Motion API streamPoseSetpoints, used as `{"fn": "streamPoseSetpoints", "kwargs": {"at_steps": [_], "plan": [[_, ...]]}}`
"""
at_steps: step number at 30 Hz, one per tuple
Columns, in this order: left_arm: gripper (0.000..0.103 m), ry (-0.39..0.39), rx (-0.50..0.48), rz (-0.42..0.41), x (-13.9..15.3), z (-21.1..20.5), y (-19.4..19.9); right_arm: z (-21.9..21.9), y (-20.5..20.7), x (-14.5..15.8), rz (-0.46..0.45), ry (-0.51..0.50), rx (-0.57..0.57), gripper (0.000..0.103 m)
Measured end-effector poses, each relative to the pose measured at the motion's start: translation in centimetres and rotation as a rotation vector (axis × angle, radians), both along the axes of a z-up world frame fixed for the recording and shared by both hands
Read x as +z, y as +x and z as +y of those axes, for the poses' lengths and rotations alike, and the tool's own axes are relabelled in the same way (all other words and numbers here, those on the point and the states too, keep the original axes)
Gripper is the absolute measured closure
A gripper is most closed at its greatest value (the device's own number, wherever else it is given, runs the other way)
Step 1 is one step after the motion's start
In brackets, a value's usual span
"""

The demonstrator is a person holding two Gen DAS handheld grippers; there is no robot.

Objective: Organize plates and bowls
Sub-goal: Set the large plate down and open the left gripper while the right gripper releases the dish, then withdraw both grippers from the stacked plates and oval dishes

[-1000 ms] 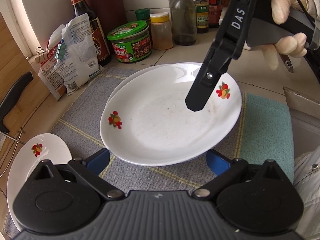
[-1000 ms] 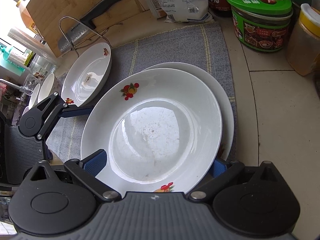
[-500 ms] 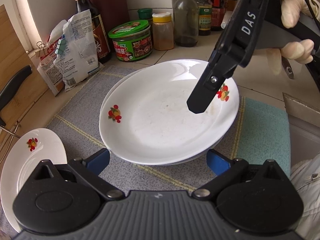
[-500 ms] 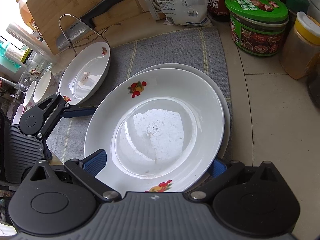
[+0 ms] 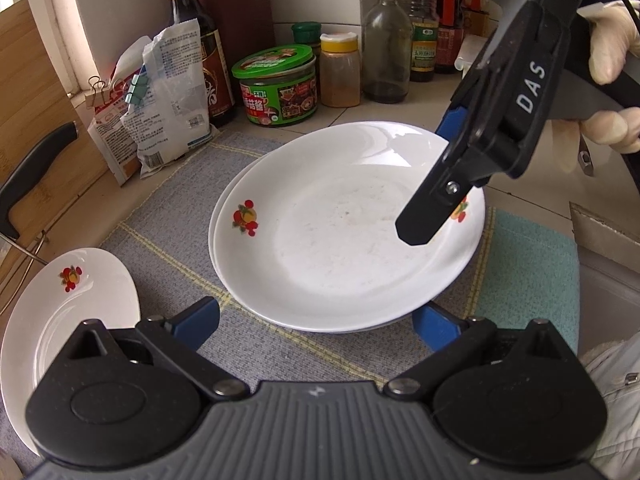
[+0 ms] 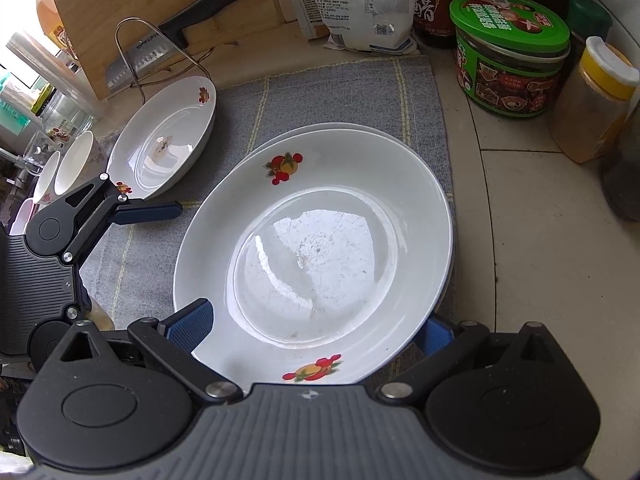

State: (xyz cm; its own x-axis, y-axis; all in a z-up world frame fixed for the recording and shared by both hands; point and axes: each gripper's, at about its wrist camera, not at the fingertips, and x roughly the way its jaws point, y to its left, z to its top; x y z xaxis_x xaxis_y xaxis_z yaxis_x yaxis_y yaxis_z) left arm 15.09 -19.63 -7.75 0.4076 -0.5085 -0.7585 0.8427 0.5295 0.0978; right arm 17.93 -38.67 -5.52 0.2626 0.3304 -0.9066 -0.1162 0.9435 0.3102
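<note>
Two white plates stacked on the grey mat, a gripper at either edge.

The top plate, with fruit prints at 11 and 6 o'clock on its rim, sits on a second plate at the centre of the grey mat. The right gripper straddles its near rim, jaws spread wide, not clamping. The left gripper waits at 9 o'clock, also spread. A third plate lies at 10 o'clock, bowls beyond, green-lidded jar at 1 o'clock.

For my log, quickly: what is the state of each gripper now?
Left gripper: open, holding nothing.
Right gripper: open, jaws either side of the top plate, not gripping.
</note>
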Motion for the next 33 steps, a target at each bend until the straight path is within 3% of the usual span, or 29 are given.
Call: {"fn": "streamPoseSetpoints", "kwargs": {"at_steps": [27,33], "plan": [[0.001,-0.025,0.026,0.012,0.2,0.0,-1.0,1.1,-1.9,-0.4,-0.014,-0.109,0.008,0.0],[0.001,-0.069,0.109,0.013,0.9,1.7,-2.5,1.7,-3.0,0.8,-0.105,-0.144,0.022,0.0]]}}
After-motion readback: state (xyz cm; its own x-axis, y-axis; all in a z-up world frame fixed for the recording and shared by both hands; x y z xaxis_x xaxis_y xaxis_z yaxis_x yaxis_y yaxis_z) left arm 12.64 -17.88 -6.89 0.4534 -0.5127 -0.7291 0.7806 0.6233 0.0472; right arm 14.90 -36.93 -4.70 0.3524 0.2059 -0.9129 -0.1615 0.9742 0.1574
